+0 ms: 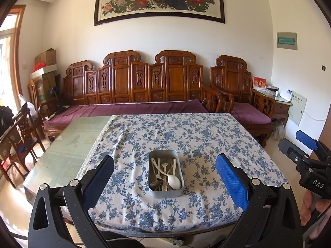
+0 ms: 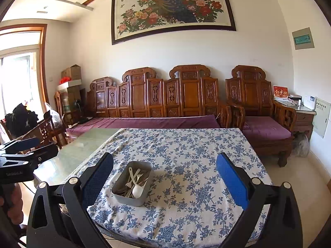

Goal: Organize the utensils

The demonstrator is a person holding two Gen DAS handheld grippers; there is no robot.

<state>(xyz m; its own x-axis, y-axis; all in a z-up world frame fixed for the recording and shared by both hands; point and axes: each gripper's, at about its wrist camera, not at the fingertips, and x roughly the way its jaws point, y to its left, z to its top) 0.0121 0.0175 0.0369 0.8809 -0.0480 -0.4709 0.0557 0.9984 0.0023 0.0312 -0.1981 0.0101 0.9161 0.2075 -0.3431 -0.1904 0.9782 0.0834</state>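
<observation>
A grey metal tray [image 1: 165,194] sits on the blue-flowered tablecloth [image 1: 186,136] near the table's front edge. It holds several utensils: a white spoon [image 1: 173,180], white forks and metal spoons, lying mixed. The tray also shows in the right wrist view [image 2: 124,198] with the white spoon [image 2: 137,191]. My left gripper [image 1: 165,177] is open and empty, held back from the table with the tray between its fingers in view. My right gripper [image 2: 165,177] is open and empty, held to the right of the tray. It also shows at the right edge of the left wrist view [image 1: 306,144].
The cloth [image 2: 196,155] covers the right part of a glass-topped table [image 1: 68,144]. A carved wooden sofa [image 1: 144,86] with purple cushions stands behind the table. Wooden chairs [image 1: 18,136] stand at the left. A side table [image 1: 281,103] is at the far right.
</observation>
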